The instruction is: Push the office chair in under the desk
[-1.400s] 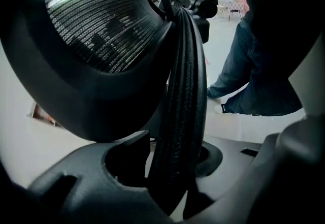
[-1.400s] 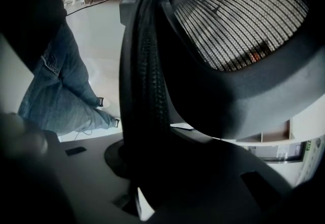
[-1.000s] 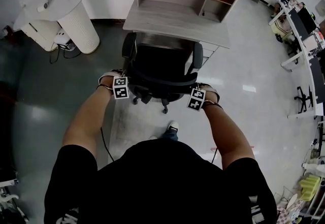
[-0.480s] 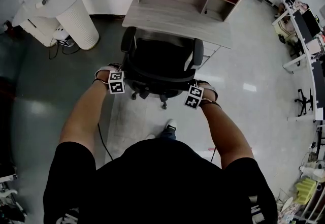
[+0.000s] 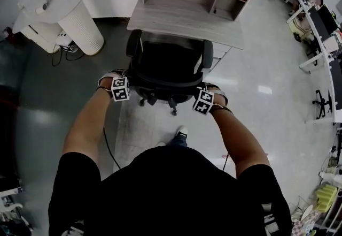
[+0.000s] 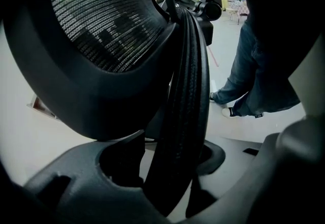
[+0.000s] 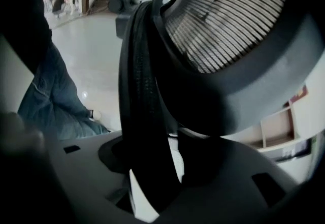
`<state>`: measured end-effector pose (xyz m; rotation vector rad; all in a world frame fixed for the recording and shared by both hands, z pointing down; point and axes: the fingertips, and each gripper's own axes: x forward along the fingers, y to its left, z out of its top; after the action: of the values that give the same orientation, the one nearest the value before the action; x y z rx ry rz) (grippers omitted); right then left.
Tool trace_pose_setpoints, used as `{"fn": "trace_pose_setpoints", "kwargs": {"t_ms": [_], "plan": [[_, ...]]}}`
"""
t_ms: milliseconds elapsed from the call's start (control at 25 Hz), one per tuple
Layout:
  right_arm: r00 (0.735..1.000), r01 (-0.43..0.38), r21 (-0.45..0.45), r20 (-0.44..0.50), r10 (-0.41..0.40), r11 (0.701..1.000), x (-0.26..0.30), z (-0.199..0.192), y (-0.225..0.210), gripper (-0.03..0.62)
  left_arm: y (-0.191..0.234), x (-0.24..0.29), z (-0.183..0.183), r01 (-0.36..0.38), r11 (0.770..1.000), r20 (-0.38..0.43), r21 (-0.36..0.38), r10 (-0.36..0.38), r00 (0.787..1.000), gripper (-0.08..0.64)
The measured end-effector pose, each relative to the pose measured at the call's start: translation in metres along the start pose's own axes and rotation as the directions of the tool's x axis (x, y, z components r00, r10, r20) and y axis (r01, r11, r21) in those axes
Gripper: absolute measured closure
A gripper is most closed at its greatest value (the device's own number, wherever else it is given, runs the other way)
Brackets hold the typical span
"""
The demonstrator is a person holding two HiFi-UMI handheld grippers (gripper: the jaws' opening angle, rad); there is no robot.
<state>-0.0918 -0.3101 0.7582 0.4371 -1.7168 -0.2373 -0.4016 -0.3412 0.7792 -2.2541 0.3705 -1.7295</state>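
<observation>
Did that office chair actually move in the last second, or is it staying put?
Yes, slightly. The office chair has edged toward the desk, and its rear caster now sits farther from the person's shoe.

Head view: even overhead light, fisheye bend at the edges, dark corners. Glare patches on the floor (image 5: 264, 90) right of the chair (image 5: 170, 63). Both gripper views: chair back close, dark, soft-focus, with bright floor behind it.
</observation>
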Motion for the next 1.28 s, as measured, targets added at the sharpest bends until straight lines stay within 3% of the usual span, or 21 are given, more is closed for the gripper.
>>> {"fn": "trace_pose_setpoints", "kwargs": {"t_ms": [80,160,320,520,720,800,920,1080,1160,1280], "plan": [[0.998,-0.03,0.083,0.06,0.025,0.996,-0.004,0.001,0.001,0.33,-0.004,-0.003,0.001,0.026,0.999,0.019,-0.045,-0.025,1.0,0.313],[0.994,-0.021,0.136,0.106,0.007,0.991,-0.014,-0.01,-0.004,0.324,-0.003,-0.007,0.002,0.021,0.994,0.054,-0.103,-0.016,0.998,0.238],[0.991,0.031,0.222,0.12,-0.059,0.974,-0.04,-0.06,-0.017,0.324,0.007,-0.026,-0.007,-0.025,0.978,0.103,-0.206,0.047,0.994,0.224],[0.985,0.092,0.433,0.096,-0.147,0.897,-0.075,-0.119,-0.022,0.326,0.007,-0.058,-0.04,-0.045,0.94,0.123,-0.339,0.092,0.988,0.224],[0.945,0.229,0.492,0.095,-0.313,0.84,-0.117,-0.118,-0.03,0.465,0.018,-0.098,-0.066,-0.104,0.881,0.178,-0.461,0.206,0.962,0.225],[0.923,0.261,0.525,0.111,-0.37,0.81,-0.135,-0.109,-0.032,0.497,0.027,-0.116,-0.072,-0.147,0.851,0.194,-0.505,0.278,0.941,0.233],[0.885,0.271,0.63,0.134,-0.446,0.728,-0.162,-0.094,-0.036,0.546,0.039,-0.146,-0.065,-0.21,0.81,0.22,-0.548,0.382,0.898,0.359],[0.835,0.225,0.755,0.177,-0.522,0.616,-0.2,-0.069,-0.04,0.571,0.049,-0.18,-0.046,-0.254,0.734,0.28,-0.63,0.52,0.807,0.453],[0.814,0.207,0.783,0.195,-0.547,0.587,-0.217,-0.056,-0.041,0.575,0.05,-0.198,-0.028,-0.224,0.696,0.319,-0.682,0.559,0.765,0.509],[0.777,0.181,0.801,0.239,-0.582,0.57,-0.243,-0.04,-0.044,0.58,0.049,-0.22,0.001,-0.181,0.68,0.389,-0.711,0.594,0.704,0.538]]}}
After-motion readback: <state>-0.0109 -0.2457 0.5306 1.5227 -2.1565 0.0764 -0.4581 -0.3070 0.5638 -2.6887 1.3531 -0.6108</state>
